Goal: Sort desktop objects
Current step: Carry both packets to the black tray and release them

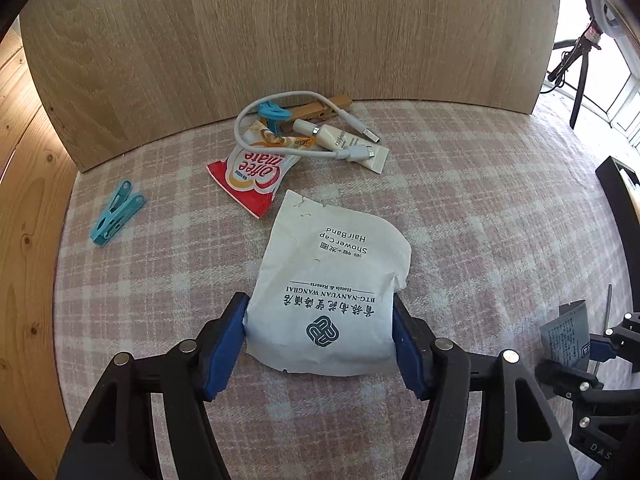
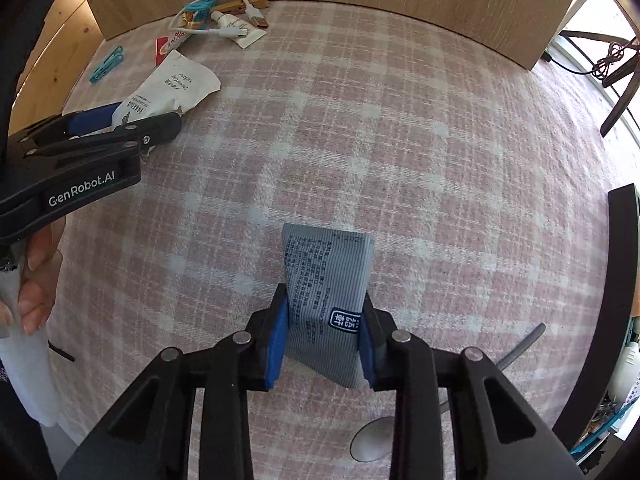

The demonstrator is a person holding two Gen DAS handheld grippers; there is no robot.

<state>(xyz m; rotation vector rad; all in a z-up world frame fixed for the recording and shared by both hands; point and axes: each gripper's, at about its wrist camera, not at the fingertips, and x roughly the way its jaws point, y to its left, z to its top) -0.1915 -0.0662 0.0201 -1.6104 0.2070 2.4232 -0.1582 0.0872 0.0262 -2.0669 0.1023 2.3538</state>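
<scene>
Grasping is the step in hand, and both hands are busy with it at once. In the left wrist view the left gripper [image 1: 320, 340] stands around the near end of a white paper packet [image 1: 332, 284] (the print says shower cap and hair band), which lies flat on the checked cloth [image 1: 480, 208] in the lower middle of the frame. Its blue pads [image 1: 226, 344] touch the two edges of the packet with the jaws rather wide, so I judge the grip is only just made and not yet firm.

In the right wrist view the right gripper [image 2: 322, 344] has its jaws narrow and pressed on a small grey sachet [image 2: 328, 296] at the bottom centre of the frame; the sachet bends a little between the pads, so it is held.

Other things wait in the upper left of that view: a red and white coffee creamer sachet [image 1: 252, 176], a white cable [image 1: 304, 148], a small white tube [image 1: 340, 140] and, apart from them at the left edge, a blue clothes peg [image 1: 116, 212].

Next, I think, each hand must lift its packet clear of the cloth and carry it to its place. The black tray [image 2: 624, 280] at the right edge seems a likely goal, though I cannot be sure. The left side calls for a tighter squeeze first, because thin paper can slip or buckle.
</scene>
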